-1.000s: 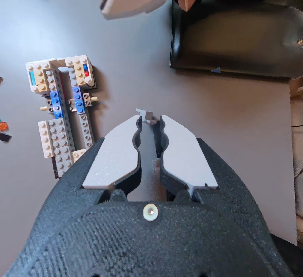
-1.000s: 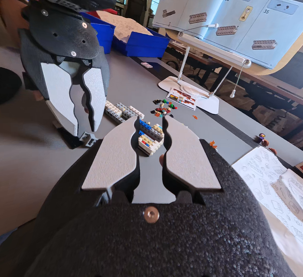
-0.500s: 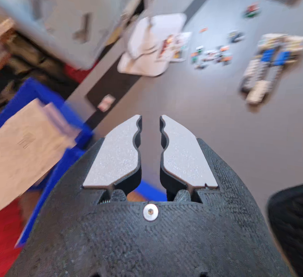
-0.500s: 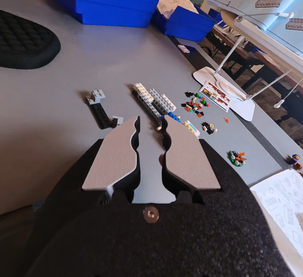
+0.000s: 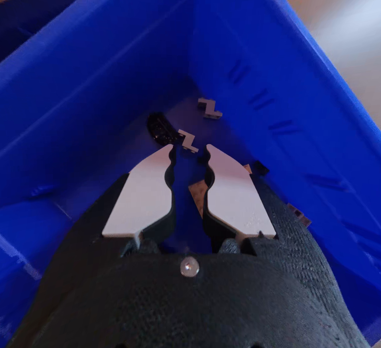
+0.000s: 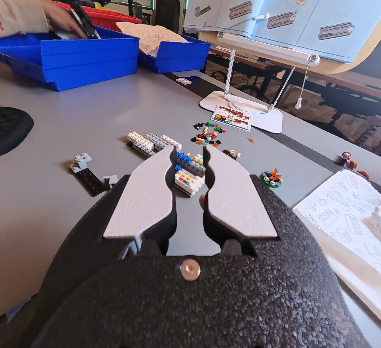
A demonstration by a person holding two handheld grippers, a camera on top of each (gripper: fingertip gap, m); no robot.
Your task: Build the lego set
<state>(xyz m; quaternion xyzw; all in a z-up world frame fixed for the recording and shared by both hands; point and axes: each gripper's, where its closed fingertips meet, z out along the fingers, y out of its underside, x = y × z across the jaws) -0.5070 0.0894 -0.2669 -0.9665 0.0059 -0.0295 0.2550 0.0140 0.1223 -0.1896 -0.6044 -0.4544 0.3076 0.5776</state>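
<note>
My left gripper is open and empty inside a blue bin, fingertips just short of a small grey bracket piece. A second grey bracket and a black curved piece lie farther in the bin's corner. In the right wrist view a hand holds the left gripper down into the blue bin. My right gripper is open and empty above the table, over the long white, grey and blue lego build. A black plate with a grey bracket lies to its left.
A pile of small loose parts and a sticker sheet lie behind the build. The instruction booklet stands on a white holder. A campfire build, a minifigure and a printed paper bag are at right. Some 55 centimeters of space lies between my two pairs of fingers. Between my right fingertips and the campfire build there is roughly 15 centimeters.
My left gripper let go of the small grey piece beside the black plate, swung away from the table and went down into the blue bin. My right gripper stayed open over the build.
</note>
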